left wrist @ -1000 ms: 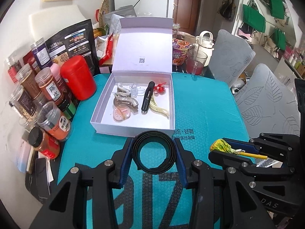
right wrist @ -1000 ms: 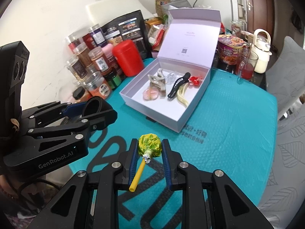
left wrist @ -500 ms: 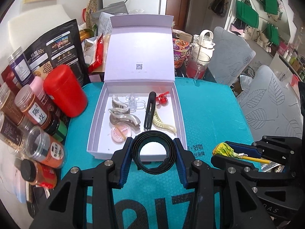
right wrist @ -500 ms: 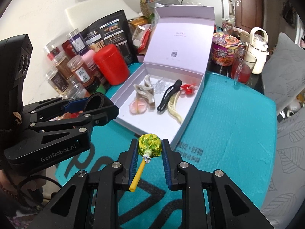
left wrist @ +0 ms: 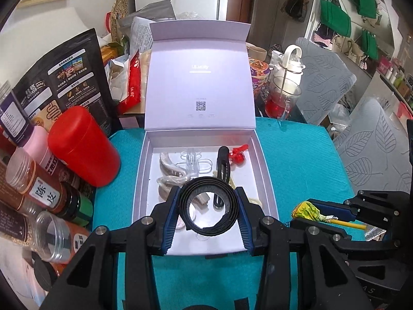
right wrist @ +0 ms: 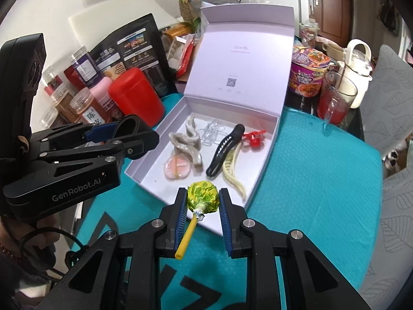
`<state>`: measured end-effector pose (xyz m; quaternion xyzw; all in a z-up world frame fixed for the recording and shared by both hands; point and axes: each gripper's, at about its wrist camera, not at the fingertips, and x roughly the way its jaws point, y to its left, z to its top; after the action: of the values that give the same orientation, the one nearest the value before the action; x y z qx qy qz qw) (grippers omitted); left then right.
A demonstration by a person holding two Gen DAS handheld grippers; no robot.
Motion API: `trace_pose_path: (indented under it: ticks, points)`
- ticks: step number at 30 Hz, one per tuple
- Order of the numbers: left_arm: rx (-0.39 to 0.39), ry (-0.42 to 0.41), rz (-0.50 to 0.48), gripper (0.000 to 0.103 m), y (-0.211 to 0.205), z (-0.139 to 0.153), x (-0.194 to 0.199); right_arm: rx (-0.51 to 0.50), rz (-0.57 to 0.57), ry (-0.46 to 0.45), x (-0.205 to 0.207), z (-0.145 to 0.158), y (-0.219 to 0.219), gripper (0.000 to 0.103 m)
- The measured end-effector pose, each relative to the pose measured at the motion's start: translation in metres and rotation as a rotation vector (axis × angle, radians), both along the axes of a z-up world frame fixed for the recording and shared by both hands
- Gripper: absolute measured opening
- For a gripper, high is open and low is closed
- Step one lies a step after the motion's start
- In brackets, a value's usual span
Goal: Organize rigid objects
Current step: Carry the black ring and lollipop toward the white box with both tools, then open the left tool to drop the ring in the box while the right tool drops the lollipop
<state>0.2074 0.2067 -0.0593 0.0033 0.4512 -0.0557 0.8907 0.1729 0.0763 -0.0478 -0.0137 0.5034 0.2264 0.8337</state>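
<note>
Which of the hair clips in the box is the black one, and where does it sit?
The long black clip, lying diagonally mid-box. The cream comb-toothed clip lies beside it, the grey claw clips on its other side, the clear one behind.

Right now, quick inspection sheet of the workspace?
Surface: teal mat, bare right of the box.
Job's things: open white box holding hair clips; black ring; lollipop.
Clutter: red canister, spice jars, black pouch, noodle cup, kettle.
Grippers: left gripper shut on ring; right gripper shut on lollipop.
Cables: black cable at left hand.
Surroundings: chairs, green bags.
</note>
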Motion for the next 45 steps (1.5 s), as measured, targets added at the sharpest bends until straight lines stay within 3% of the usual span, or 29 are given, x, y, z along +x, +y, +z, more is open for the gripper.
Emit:
trace_pose_path:
  ticks: [29, 45]
  points:
    - [0.020, 0.017, -0.003, 0.041, 0.035, -0.051, 0.098, -0.028, -0.017, -0.020, 0.111, -0.048, 0.027, 0.024]
    - [0.056, 0.039, -0.033, 0.041, 0.035, -0.082, 0.122, -0.032, -0.021, 0.006, 0.146, -0.084, 0.034, 0.024]
